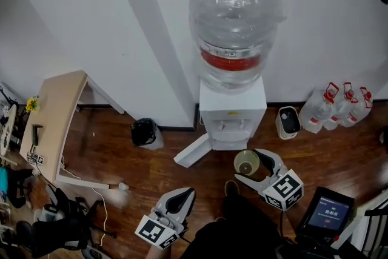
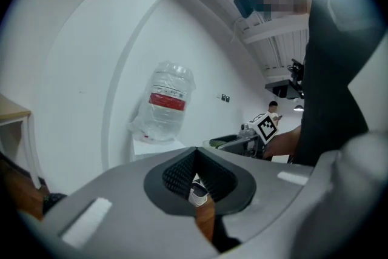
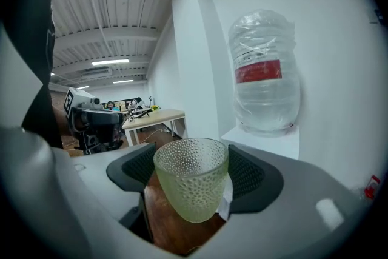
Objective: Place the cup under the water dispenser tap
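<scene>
- Dark wooden floor (image 1: 121, 161) throughout, beige table (image 1: 54, 112) far left.
- Left tool (image 1: 185, 193) low, jaws together, nothing between, likely kept clear.
- White water dispenser (image 1: 232, 112) with clear bottle (image 1: 235, 27) against the wall.
- Right tool (image 1: 250, 164) clamped on upright dimpled greenish glass cup (image 3: 191, 182), just short of the taps, apparently for sliding under.

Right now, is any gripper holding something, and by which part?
The right gripper holds the cup by its two opposite sides, near the rim. The left gripper is shut and holds nothing.
</scene>
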